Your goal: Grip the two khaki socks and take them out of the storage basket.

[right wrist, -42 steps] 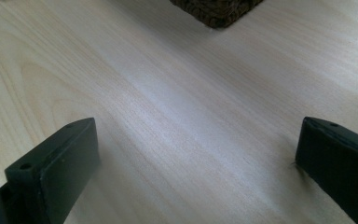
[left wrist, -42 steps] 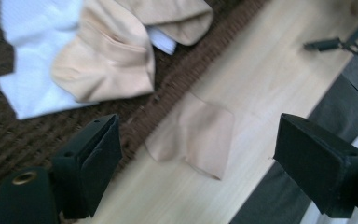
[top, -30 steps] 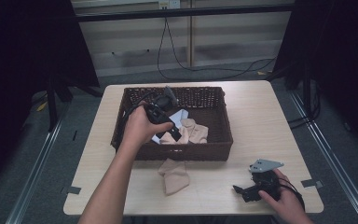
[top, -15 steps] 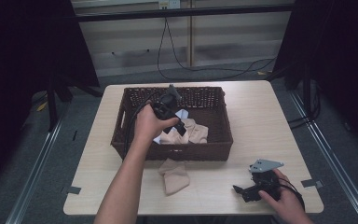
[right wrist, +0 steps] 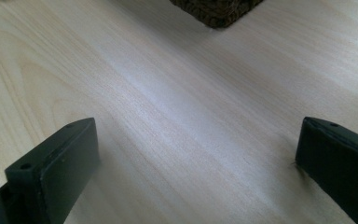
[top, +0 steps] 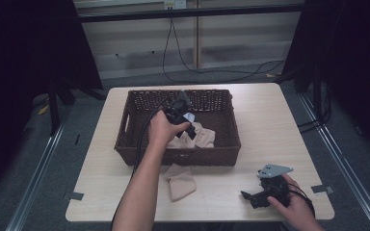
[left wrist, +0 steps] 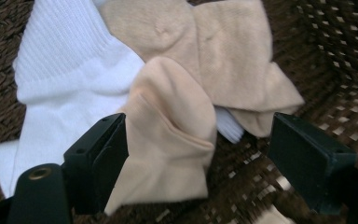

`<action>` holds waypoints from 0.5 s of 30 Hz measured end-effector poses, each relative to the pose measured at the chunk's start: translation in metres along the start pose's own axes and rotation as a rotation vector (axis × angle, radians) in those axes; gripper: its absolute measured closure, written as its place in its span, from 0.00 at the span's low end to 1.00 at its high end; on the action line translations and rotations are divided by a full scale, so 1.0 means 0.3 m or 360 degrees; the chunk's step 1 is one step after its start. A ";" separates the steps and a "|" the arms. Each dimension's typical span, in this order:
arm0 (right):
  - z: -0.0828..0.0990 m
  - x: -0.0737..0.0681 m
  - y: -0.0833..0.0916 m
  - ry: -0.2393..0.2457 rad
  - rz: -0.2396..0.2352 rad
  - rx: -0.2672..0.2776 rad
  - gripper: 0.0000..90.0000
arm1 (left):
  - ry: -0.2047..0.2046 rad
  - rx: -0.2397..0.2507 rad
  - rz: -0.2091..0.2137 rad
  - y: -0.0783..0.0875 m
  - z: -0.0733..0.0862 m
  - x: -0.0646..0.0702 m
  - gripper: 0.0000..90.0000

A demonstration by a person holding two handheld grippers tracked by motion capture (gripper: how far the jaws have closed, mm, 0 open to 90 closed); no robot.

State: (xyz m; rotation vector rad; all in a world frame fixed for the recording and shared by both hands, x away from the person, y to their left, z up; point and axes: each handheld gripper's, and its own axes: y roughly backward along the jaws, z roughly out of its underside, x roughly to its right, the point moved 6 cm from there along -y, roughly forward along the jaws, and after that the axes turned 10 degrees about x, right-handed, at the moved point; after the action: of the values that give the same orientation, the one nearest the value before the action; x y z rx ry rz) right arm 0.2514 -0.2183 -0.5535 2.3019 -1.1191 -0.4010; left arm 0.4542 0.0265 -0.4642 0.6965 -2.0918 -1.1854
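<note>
A dark wicker basket (top: 135,144) stands mid-table with socks in it. My left gripper (top: 189,126) reaches down into the basket, jaws wide open. In the left gripper view a beige sock (left wrist: 177,140) lies between the jaws, against the left one. More beige socks (left wrist: 214,51) and a white sock (left wrist: 70,79) lie behind it on the basket floor (left wrist: 345,107). Another beige sock (top: 179,180) lies on the table in front of the basket. My right gripper (top: 250,197) rests on the table at the front right, open, with bare wood (right wrist: 186,126) between its jaws.
The light wooden table (top: 279,125) has tape marks (top: 320,188) near its front corners. A basket corner (right wrist: 216,11) shows at the top of the right gripper view. Dark stands and cables (top: 212,72) lie on the floor behind the table.
My left gripper has moved rightward across the basket and dipped down over the socks. The right gripper has stayed still on the table.
</note>
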 end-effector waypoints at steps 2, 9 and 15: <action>0.000 0.001 -0.001 0.0005 0.0000 0.0002 0.00 | 0.0007 -0.0012 -0.0013 -0.027 -0.003 -0.006 0.23; 0.001 -0.001 -0.001 0.0000 -0.0004 0.0000 0.00 | 0.0033 -0.0032 -0.0068 -0.095 -0.004 -0.025 0.32; 0.001 -0.001 0.000 -0.0005 -0.0004 -0.0001 0.00 | 0.0048 -0.0032 -0.0118 -0.117 0.000 -0.043 0.45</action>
State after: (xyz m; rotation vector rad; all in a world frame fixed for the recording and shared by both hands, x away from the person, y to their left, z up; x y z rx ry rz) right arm 0.2511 -0.2181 -0.5537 2.3032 -1.1175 -0.4065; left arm 0.4677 0.0195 -0.4984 0.7835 -2.0423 -1.2270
